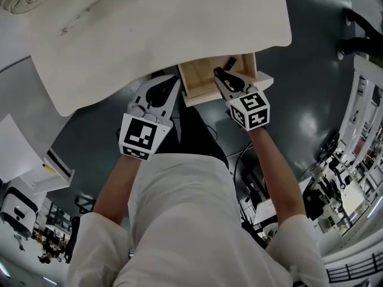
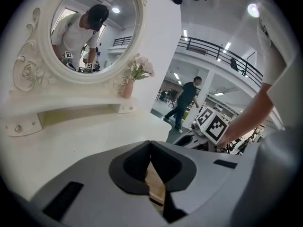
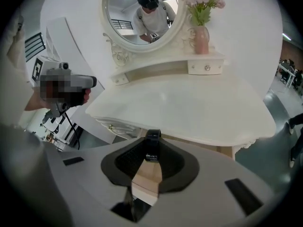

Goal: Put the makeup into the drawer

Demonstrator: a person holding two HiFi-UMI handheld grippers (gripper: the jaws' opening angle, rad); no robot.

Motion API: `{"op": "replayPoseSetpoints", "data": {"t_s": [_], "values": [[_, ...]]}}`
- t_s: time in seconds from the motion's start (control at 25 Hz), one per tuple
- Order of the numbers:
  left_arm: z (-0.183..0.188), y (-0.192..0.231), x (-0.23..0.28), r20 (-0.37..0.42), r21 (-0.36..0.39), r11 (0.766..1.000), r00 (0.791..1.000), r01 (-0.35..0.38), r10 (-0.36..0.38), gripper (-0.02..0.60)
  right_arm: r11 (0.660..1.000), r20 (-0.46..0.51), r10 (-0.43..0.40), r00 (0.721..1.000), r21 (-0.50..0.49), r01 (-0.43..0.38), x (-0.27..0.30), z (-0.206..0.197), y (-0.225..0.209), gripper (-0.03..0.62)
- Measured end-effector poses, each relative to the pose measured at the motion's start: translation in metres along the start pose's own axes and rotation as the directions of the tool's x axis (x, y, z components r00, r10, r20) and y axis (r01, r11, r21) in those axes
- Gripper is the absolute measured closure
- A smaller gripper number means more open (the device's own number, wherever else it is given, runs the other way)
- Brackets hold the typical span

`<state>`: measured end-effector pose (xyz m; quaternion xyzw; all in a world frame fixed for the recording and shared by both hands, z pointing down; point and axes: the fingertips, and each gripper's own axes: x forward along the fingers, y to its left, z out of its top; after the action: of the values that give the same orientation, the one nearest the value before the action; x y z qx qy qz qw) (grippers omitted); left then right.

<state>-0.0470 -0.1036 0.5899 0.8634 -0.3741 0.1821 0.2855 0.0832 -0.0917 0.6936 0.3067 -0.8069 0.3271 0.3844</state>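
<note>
Over the open drawer [image 1: 198, 76], which juts from under the front edge of the white worktop [image 1: 161, 28], the right tool [image 1: 222, 73] points steeply down with the makeup [image 3: 152, 148] clamped between its jaws. The makeup is a slim black tube whose end pokes out past the jaw tips. It hangs above the drawer's right half, toward the back wall. No view shows whether it already touches the drawer's wooden floor.

Just outside the drawer's left front corner sits the left tool [image 1: 173, 84]. Its jaws are together with nothing between them, and only the drawer's pale wood shows behind them.

The step in hand looks like the placing itself: the tube has been carried to the drawer but not yet let go. The next move probably calls for a short, straight lowering that keeps the tube clear of the drawer's back wall and the worktop's overhang. The right jaws would then part so the tube lies flat inside.
</note>
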Motion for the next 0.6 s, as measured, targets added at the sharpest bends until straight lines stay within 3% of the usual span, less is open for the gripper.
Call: {"op": "replayPoseSetpoints", "data": {"t_s": [0.6], "values": [[-0.038,0.022,0.013,-0.019,-0.05,0.999,1.0,-0.018,0.017,0.565,0.985,-0.225,0.015,0.974,-0.162,-0.052,0.084,-0.046,-0.009,0.502]]}}
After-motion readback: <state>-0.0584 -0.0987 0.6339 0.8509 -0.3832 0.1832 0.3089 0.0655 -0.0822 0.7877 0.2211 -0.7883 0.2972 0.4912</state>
